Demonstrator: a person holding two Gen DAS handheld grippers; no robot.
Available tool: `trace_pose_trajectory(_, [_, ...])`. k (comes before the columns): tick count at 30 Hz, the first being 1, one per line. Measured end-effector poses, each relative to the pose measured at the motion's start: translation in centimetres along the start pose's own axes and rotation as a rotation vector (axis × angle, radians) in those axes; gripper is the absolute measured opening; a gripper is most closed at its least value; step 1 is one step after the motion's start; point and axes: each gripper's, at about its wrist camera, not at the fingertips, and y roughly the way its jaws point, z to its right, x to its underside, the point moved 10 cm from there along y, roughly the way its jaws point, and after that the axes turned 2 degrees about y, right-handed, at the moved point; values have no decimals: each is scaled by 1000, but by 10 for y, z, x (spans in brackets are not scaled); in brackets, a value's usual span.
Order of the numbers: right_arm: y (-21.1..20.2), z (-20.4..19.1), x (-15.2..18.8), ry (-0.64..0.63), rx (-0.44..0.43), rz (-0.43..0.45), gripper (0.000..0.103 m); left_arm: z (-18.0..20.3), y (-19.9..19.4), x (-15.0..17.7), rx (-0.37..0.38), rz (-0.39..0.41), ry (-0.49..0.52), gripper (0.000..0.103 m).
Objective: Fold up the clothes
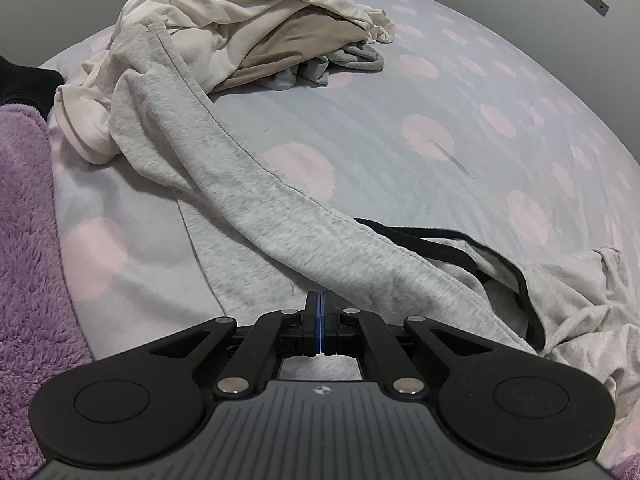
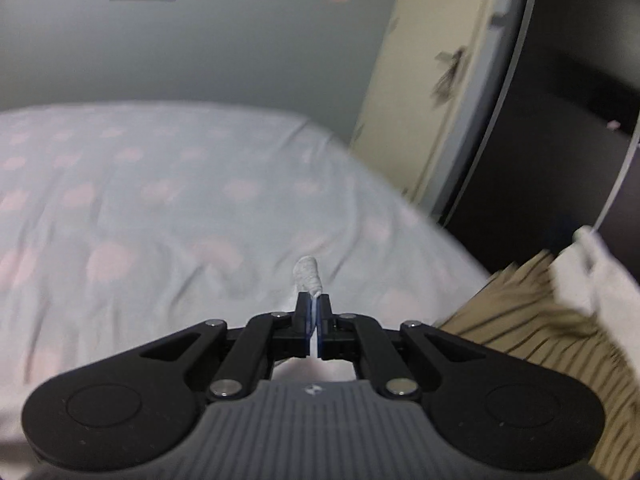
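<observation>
A long light-grey garment (image 1: 248, 184) with a black waistband (image 1: 440, 244) stretches across the bed from the clothes pile down to my left gripper (image 1: 319, 300). That gripper is shut, its tips tucked into the grey fabric's edge, which rises off the sheet there. In the blurred right wrist view my right gripper (image 2: 313, 300) is shut on a small tuft of pale cloth (image 2: 307, 274) that sticks out past its tips, with more pale cloth showing beneath it. It hangs over the dotted bed sheet (image 2: 160, 208).
A pile of cream, beige and grey clothes (image 1: 256, 28) lies at the bed's far side. A purple fleece blanket (image 1: 24, 240) covers the left edge. Striped beige fabric (image 2: 540, 340) and a white cloth (image 2: 592, 272) sit right of the bed, by a cream door (image 2: 432, 92).
</observation>
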Motion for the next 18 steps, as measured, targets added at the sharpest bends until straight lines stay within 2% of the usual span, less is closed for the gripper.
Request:
trace_pose_trajectory(3, [-1,-18,9,-16,-63,-28,5,0,-3,0,-3,1,8,0])
trace_pose_trajectory(6, [-15,-32,5,-50,-107,16,12,-1,-10,-3,0,10,7,0])
trace_pose_trajectory(8, [-29,-42,0,-80,-145,58,31,1,-17,-7,7,31,7,0])
trace_pose_trajectory(9, [-39,-51,-3,-93,-170,81,35,2,-21,-9,10,43,8,1])
trace_pose_trajectory(12, [-61,-76,-8,-120,-273,121,39,9,-29,-17,16,76,29,7])
trace_pose_trajectory(15, [-82,-110,4,-145,-391,97,43,19,-30,-20,33,86,66,15])
trace_pose_trajectory(18, [-97,-146,22,-193,-499,63,47,25,-26,-19,44,77,99,18])
